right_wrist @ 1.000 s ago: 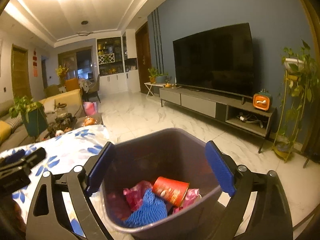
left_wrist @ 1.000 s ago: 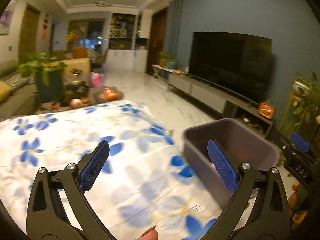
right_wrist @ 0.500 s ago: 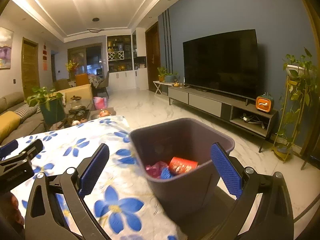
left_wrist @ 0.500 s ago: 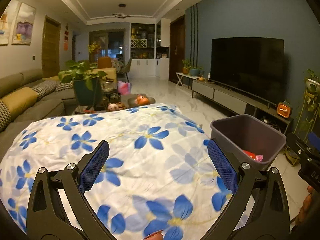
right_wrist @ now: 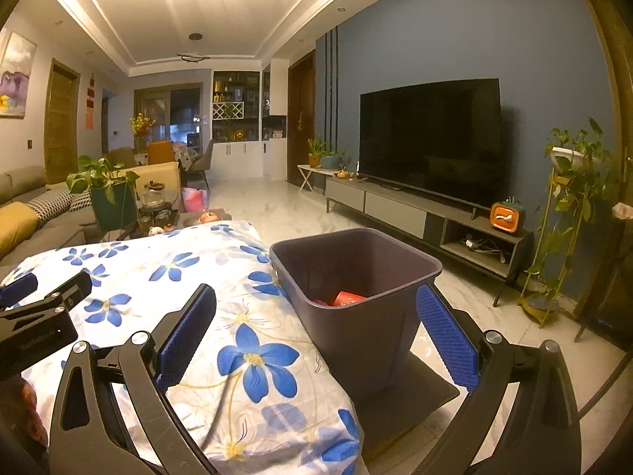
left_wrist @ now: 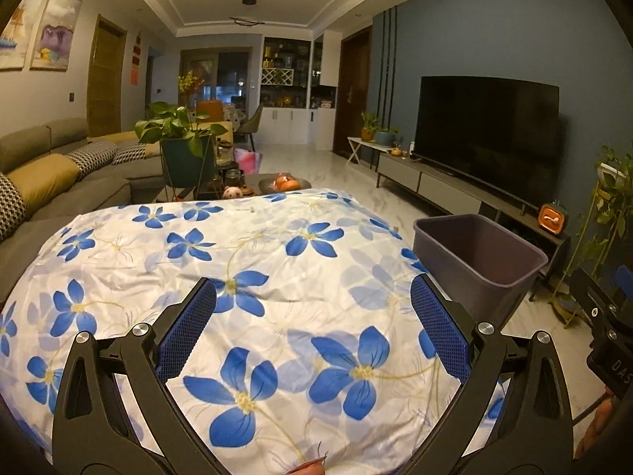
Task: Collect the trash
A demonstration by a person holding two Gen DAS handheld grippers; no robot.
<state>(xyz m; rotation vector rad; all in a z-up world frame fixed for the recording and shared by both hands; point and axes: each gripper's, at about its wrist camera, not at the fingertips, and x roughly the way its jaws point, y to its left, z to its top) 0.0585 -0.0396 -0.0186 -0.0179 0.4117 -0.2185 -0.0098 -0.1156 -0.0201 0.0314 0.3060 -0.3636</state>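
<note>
Floral tablecloth (right_wrist: 166, 273), bin (right_wrist: 356, 316) ahead of right gripper (right_wrist: 316, 328)

A white cloth with blue flowers (left_wrist: 253, 261) covers the worktop in the foreground. To its left runs a grey sofa (left_wrist: 51, 182) with yellow and houndstooth cushions. Beyond the cloth stands a leafy plant in a dark green pot (left_wrist: 186, 158), near a dish of orange fruit (left_wrist: 285, 184) and a small pink toy (left_wrist: 232, 192). A large black television (right_wrist: 429, 140) sits on a long low grey cabinet (right_wrist: 419, 213) against the blue wall, with an orange retro-style ornament (right_wrist: 504, 217) at the cabinet's near end. A trailing plant on a gold stand (right_wrist: 569, 198) stands further right on the marble floor (right_wrist: 285, 206).
</note>
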